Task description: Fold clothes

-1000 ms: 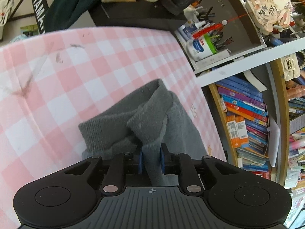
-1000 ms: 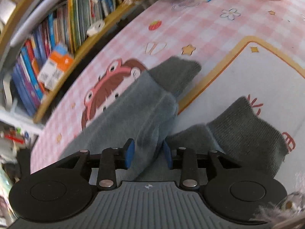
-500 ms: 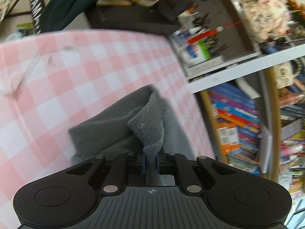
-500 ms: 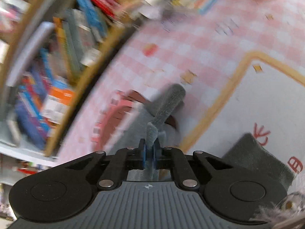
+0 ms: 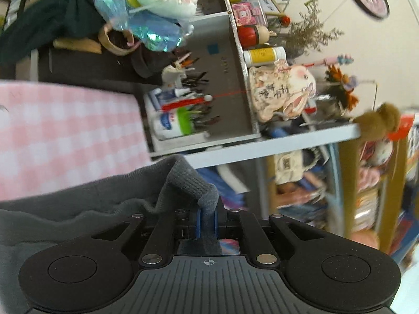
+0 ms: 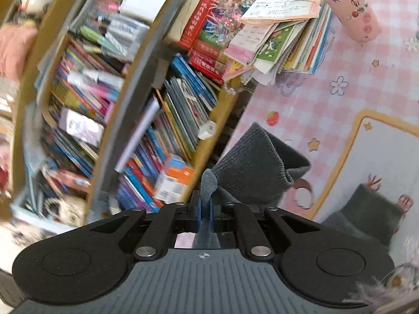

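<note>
A grey knitted garment [image 5: 110, 196] hangs lifted off the pink checked tablecloth [image 5: 65, 130]. My left gripper [image 5: 207, 222] is shut on a ribbed edge of it, the cloth draping away to the left. My right gripper [image 6: 205, 217] is shut on another edge of the same grey garment [image 6: 251, 167], with a ribbed cuff folded over just ahead of the fingers. A second grey piece [image 6: 366, 209] lies on the white mat at the lower right of the right wrist view.
A bookshelf [image 6: 117, 104] packed with books stands beside the table edge. A stack of booklets [image 6: 282, 36] and a pink cylinder [image 6: 348, 5] sit at the back. Shelves with pens, bottles and toys [image 5: 235, 91] face the left gripper.
Both grippers closed on the grey garment and lifted it off the table. Both views have swung up toward the shelves.
</note>
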### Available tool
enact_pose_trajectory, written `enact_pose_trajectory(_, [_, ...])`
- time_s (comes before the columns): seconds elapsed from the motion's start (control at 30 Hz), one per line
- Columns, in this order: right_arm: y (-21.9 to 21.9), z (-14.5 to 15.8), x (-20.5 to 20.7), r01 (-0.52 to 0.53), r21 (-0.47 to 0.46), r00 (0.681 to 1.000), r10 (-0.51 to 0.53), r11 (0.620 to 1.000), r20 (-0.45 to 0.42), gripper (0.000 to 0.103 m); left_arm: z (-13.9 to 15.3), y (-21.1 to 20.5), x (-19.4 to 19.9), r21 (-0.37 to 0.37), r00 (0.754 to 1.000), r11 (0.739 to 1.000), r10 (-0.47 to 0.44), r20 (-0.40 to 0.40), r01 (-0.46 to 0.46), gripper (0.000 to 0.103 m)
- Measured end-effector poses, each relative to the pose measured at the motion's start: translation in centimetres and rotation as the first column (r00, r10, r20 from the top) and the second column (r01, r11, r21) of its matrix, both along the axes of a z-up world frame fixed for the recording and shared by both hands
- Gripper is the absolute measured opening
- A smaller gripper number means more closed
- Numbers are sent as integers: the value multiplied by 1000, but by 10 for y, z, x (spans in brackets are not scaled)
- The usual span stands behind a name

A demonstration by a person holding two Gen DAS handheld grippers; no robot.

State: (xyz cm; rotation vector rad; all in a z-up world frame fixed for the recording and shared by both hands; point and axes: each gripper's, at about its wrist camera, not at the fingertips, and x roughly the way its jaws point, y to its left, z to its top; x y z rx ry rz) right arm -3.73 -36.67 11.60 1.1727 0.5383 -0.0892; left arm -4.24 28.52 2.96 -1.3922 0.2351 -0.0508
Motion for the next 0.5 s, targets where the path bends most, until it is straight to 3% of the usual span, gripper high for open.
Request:
enact_pose_trajectory(0.07, [-2,-6,7,32,21,999,-32,999,3,6,-10,1,18,-26,999,1000,9,-35,-10,7])
enact_pose_trajectory(0.27, [-8,-73,61,103,71,982,-90,992,-166,6,-49,8,76,-84,984,996,3,-179,-18,7])
enact_pose_trajectory(0.33, [-8,-89,90,104,58,974,-90,993,-207,6,-54,10,97,-55,975,998,-1,-221,-11,7])
enact_pose_trajectory(0.43, [-4,-98,137,89,24,975,-82,996,-206,6,-57,15,136,3,960,1000,-5,-280,6,9])
enact_pose_trajectory(0.5, [-2,-98,165,82,24,983,-77,996,-165,8,-60,20,153,-21,943,999,41,-329,-50,16])
